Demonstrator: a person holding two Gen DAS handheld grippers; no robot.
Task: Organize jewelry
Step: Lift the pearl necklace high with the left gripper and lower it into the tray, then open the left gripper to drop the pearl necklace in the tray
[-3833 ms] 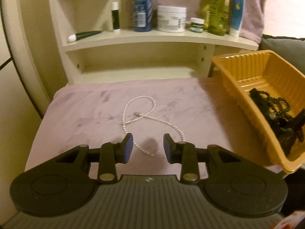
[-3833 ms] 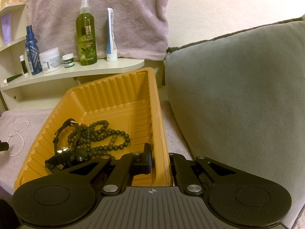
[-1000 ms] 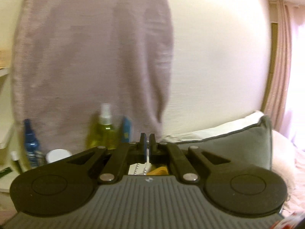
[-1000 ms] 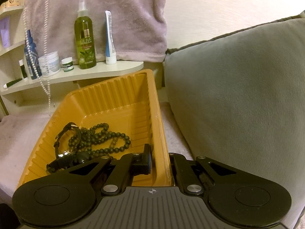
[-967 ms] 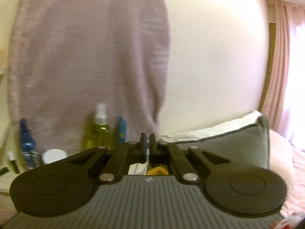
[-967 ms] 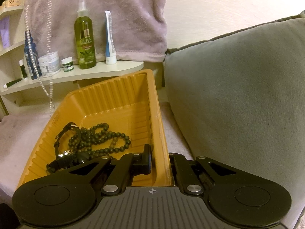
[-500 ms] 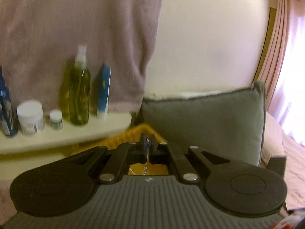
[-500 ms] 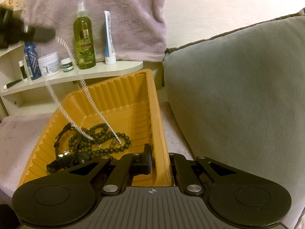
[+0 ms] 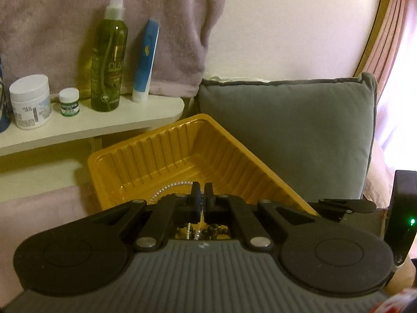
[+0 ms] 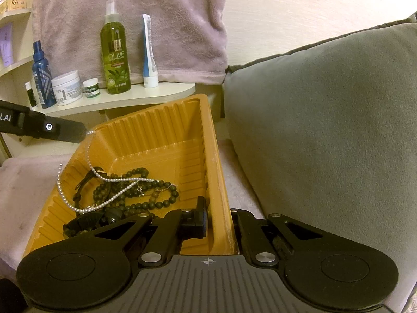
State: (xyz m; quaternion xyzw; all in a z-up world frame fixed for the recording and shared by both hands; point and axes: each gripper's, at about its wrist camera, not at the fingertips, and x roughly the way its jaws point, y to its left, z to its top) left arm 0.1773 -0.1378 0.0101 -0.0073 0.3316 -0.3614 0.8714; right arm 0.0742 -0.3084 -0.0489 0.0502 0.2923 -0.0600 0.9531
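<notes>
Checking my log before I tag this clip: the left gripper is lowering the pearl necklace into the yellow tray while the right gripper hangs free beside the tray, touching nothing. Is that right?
Not quite. The right gripper is not free: its jaws clamp the yellow tray's wall, as the right wrist view shows. The left gripper does lower the pearl necklace into it.

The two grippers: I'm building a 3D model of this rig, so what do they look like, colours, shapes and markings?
Both are matte black. The left gripper and right gripper each have angular linkage arms with silver pivot screws, round discs at the outer corners and a grey ribbed body with a small white crosshair mark. The finger pads are dark blue. Seen from the right wrist, the left gripper's side bears white lettering ending ".AI".
</notes>
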